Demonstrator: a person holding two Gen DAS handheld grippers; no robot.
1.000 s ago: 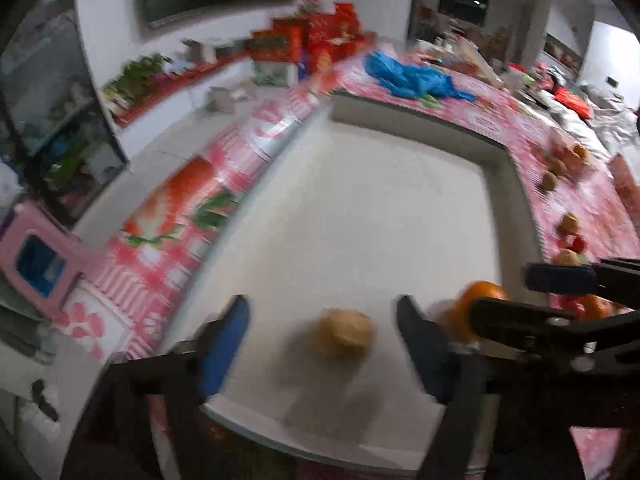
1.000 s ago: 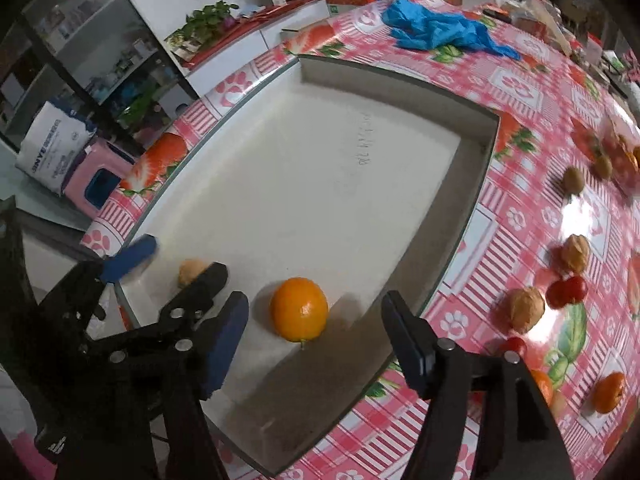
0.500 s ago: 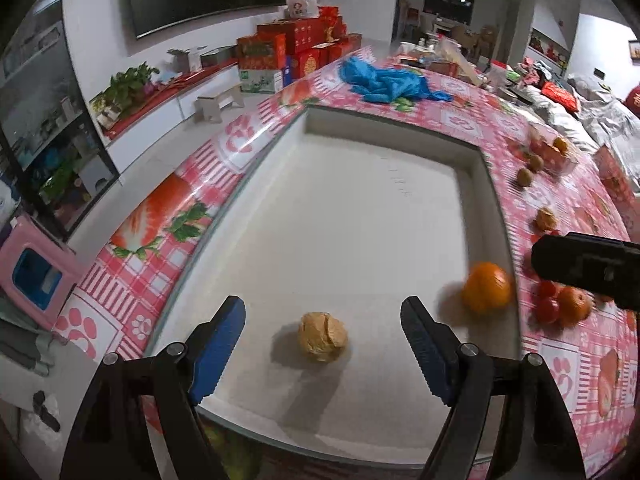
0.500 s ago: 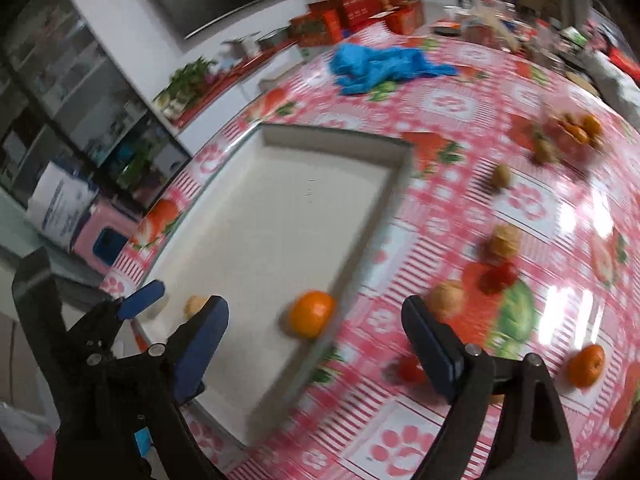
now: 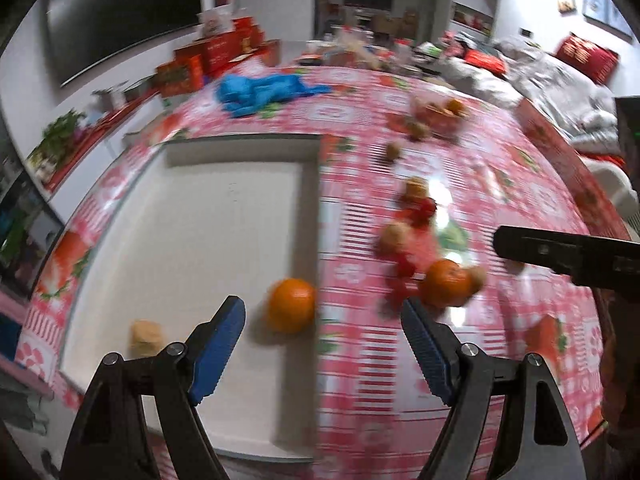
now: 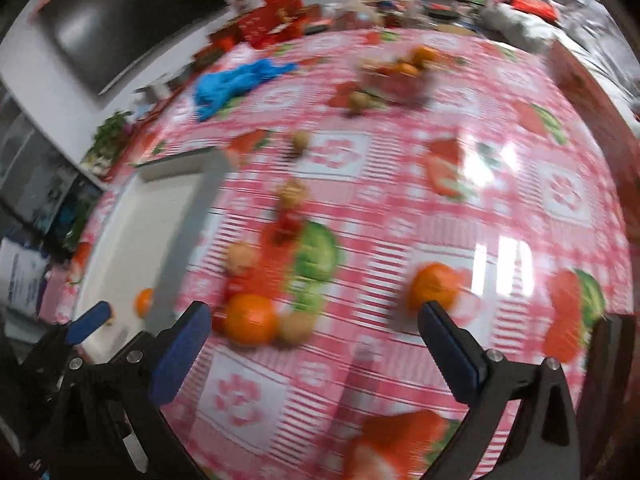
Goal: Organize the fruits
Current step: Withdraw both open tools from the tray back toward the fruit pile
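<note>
A white tray [image 5: 224,208] lies on the left of the table and holds an orange [image 5: 291,305] near its right wall and a walnut [image 5: 145,337] at its front left. My left gripper [image 5: 322,344] is open and empty above the tray's right edge. My right gripper [image 6: 314,349] is open and empty over the tablecloth, with an orange [image 6: 250,319] and a walnut [image 6: 297,326] near its left finger and another orange [image 6: 433,286] by its right finger. More walnuts and small red fruits [image 6: 287,222] lie scattered beyond.
A red checked tablecloth [image 6: 400,208] covers the table. A blue cloth [image 5: 264,90] lies at the far side. A bowl of fruit [image 6: 396,74] stands at the back. Red boxes [image 5: 216,56] stand behind the table. The right gripper's finger [image 5: 560,250] shows at right in the left wrist view.
Both grippers have swung to the right, away from the tray and toward the loose fruit on the tablecloth. The orange and walnut stay in the tray. Both views are blurred by motion.
</note>
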